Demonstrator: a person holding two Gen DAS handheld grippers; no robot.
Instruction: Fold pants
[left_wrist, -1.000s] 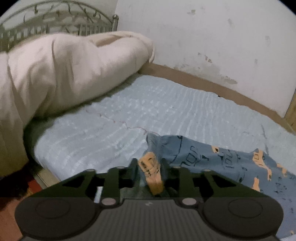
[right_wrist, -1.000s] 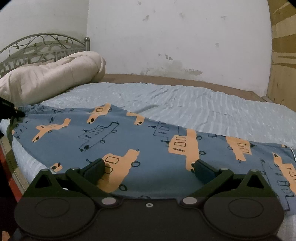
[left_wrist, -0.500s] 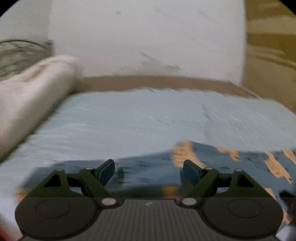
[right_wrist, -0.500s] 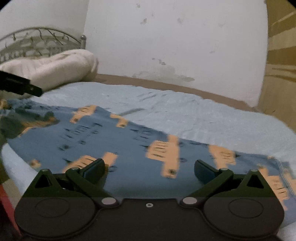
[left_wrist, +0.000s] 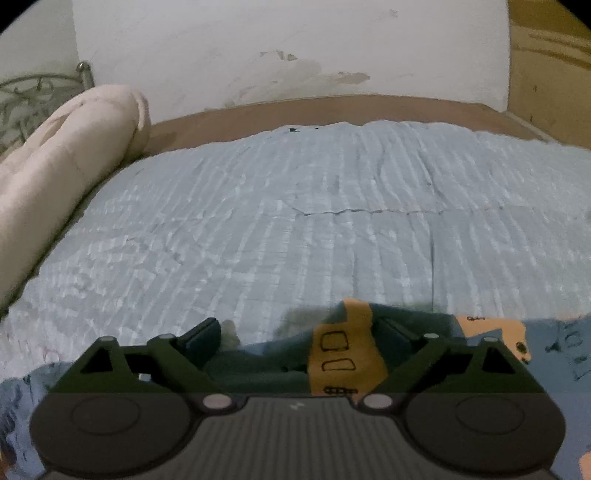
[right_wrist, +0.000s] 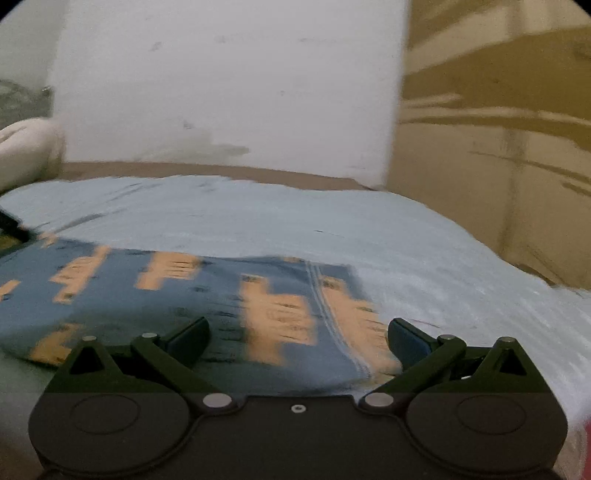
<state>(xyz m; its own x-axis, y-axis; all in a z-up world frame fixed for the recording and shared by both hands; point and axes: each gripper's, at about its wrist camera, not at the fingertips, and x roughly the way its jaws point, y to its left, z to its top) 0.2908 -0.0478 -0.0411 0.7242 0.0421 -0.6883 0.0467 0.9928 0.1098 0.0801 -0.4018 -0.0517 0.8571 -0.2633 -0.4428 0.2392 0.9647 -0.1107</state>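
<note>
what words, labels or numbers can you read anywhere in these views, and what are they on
None can be read.
pants: orange vehicle drawings with black outlines only, no letters; blurred in the right wrist view.
left tool and right tool: plain black bodies, no legible marking.

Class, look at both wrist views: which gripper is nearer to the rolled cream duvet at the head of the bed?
Left. The left gripper hovers open over the pants with the cream duvet close on its left; the right gripper sees only its tip at the far left edge.
</note>
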